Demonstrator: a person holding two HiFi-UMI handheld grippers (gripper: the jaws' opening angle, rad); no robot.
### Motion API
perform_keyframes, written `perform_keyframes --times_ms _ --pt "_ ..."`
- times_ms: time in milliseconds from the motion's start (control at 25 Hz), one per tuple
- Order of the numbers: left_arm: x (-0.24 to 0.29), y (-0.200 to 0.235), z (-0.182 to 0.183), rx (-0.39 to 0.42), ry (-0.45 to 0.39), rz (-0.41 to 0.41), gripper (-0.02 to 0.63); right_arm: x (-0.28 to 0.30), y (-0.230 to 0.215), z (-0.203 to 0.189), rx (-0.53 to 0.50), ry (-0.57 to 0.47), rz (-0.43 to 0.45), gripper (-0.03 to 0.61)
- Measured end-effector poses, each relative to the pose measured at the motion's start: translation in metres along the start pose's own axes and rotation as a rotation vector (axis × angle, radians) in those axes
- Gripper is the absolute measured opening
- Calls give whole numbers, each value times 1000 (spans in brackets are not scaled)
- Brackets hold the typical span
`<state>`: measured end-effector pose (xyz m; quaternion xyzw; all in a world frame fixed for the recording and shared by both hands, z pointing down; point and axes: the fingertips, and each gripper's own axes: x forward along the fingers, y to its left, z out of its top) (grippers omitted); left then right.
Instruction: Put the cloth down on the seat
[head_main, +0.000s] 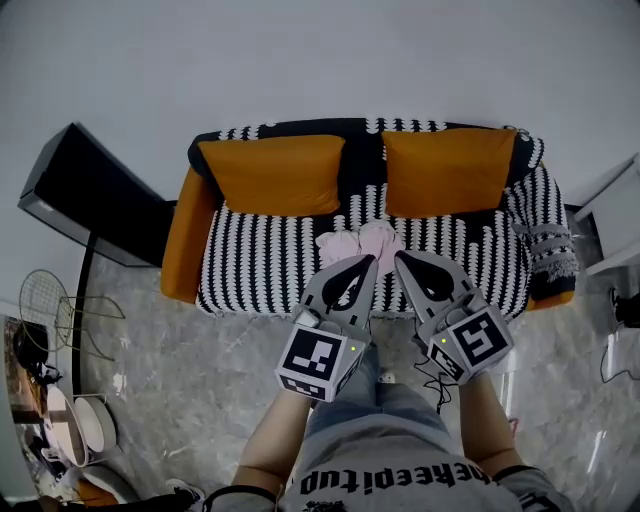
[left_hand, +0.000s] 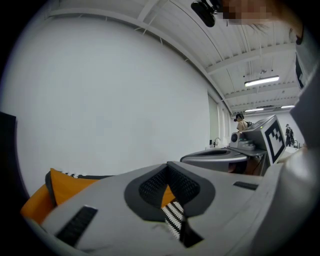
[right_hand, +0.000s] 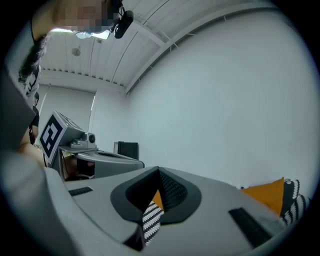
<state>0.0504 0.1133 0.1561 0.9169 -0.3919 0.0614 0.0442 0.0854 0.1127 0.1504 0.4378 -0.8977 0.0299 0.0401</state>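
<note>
Left tool (head_main: 367, 261), cloth (head_main: 346, 243) (head view only)

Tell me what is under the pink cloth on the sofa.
The pink cloth lies on the sofa's black-and-white striped seat. The cover directly beneath it is hidden. In the head view the shut left gripper and right gripper overlap its near edge.

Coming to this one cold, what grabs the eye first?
A black-and-white striped sofa with two orange cushions fills the middle of the head view. A pink cloth lies on its seat, front middle, and the left gripper and right gripper point at it, jaws shut and empty.
</note>
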Motion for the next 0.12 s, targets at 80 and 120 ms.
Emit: perform_keyframes --times_ms 80,120 --pt "0 0 1 2 -4 6 25 0 0 1 -4 -4 4 8" --pt "0 1 1 1 -6 9 26 0 -1 1 -6 -6 6 8"
